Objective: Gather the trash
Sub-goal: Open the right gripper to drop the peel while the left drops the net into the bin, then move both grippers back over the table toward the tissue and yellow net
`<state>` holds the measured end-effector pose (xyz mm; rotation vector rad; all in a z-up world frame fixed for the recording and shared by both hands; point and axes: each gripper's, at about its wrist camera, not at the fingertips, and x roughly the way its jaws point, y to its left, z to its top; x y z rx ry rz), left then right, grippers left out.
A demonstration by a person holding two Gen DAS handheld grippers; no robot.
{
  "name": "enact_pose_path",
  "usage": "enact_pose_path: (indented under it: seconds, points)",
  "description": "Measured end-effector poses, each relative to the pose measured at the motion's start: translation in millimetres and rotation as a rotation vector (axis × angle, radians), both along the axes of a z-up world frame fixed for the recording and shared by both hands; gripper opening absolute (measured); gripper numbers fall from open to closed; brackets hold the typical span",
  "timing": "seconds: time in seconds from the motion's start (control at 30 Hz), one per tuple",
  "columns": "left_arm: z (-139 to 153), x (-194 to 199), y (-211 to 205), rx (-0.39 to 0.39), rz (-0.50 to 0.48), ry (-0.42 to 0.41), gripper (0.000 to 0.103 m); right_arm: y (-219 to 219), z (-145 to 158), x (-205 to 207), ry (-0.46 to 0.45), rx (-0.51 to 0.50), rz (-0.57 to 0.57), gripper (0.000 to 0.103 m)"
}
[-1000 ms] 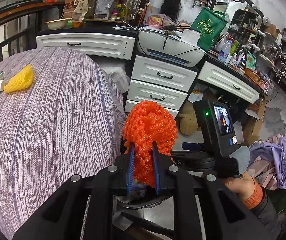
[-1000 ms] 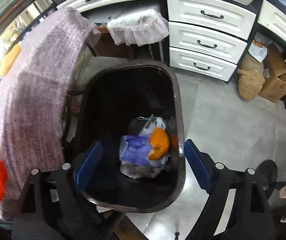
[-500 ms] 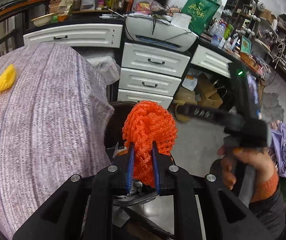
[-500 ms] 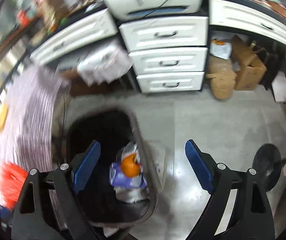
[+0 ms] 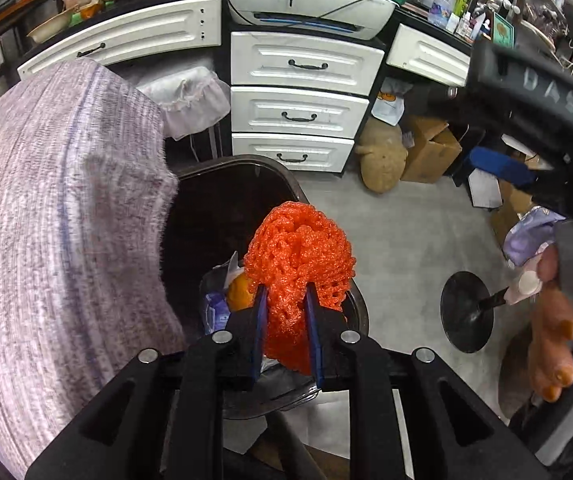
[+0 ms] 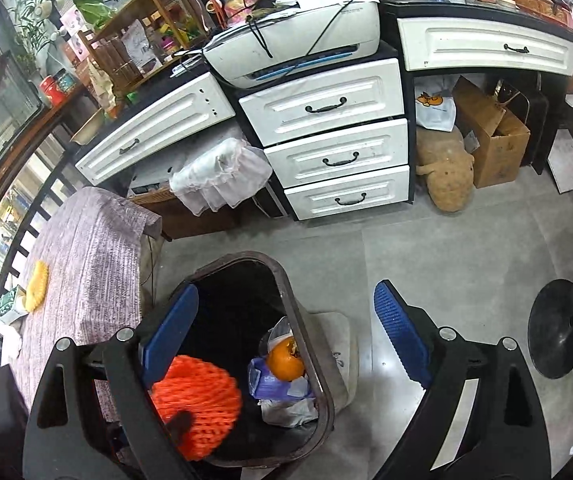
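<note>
An orange foam net sits between the blue pads of my left gripper, whose jaws are opening while the pads still touch the net. It hangs right over the dark trash bin beside the cloth-covered table. The right wrist view shows the same net above the bin, which holds an orange peel and a purple packet. My right gripper is open and empty, high above the bin. A yellow foam net lies on the table.
White drawers with a printer on top stand behind the bin. A cardboard box and a tan plush toy sit under the desk. A black round stand base is on the floor at right.
My left gripper carried the orange net off the table's edge to above the bin, and its pads parted slightly. My right gripper rose away from the bin and rolled.
</note>
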<state>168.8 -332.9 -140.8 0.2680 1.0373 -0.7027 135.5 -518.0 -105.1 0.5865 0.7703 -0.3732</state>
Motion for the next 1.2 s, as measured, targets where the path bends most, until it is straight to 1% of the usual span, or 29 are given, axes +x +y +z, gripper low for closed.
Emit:
enact_pose_path:
  seconds: [0.03,0.13,0.2,0.27,0.33,0.4,0.57,0.67,0.8,0.9,1.0,1.1,1.2]
  points:
    - [-0.7,-1.7,-0.2,0.001,-0.006,-0.001,0.024,0.6,1.2,0.4,-0.003,0.000,0.002,0.089]
    - [-1.0,-5.4,-4.8,0.012,-0.034,-0.008,0.040,1.9,4.6,-0.7,-0.012,-0.002,0.007,0.089]
    - [-1.0,-9.5,-5.7,0.021,-0.040,-0.030,0.066,2.8,5.2,-0.9,-0.015,-0.001,0.009,0.090]
    - [-0.1,-10.6,-4.1,0.014,-0.034,-0.043,0.074,2.6,5.6,-1.4,-0.016,0.003,0.011,0.091]
    - [-0.1,-11.4,-2.7,0.013,-0.033,-0.046,0.077,2.2,4.9,-2.5,-0.018,0.007,0.011,0.091]
    - [-0.1,-12.2,-3.0,0.022,-0.028,-0.054,0.086,2.1,5.0,-2.7,-0.019,0.013,0.013,0.091]
    - [4.6,-19.0,2.3,0.011,-0.031,-0.071,0.089,1.0,7.0,-4.3,-0.031,0.021,0.010,0.092]
    - [12.9,-25.5,5.3,-0.002,-0.044,-0.099,0.090,1.5,10.1,-6.2,-0.042,0.022,0.012,0.092]
    - [29.8,-34.9,15.1,-0.036,-0.057,-0.129,0.093,2.5,14.5,-8.5,-0.069,0.021,0.020,0.092]
    - [44.2,-40.4,32.8,-0.071,-0.060,-0.154,0.095,5.0,17.6,-10.2,-0.094,0.024,0.030,0.092]
    - [58.9,-41.0,58.0,-0.107,-0.031,-0.175,0.095,13.4,21.4,-9.2,-0.112,0.021,0.057,0.092]
    - [71.3,-36.7,84.3,-0.141,0.016,-0.190,0.097,29.9,26.2,-4.8,-0.126,0.007,0.115,0.092]
    - [79.6,-30.0,108.1,-0.154,0.066,-0.206,0.097,50.6,32.1,0.6,-0.144,-0.007,0.183,0.092]
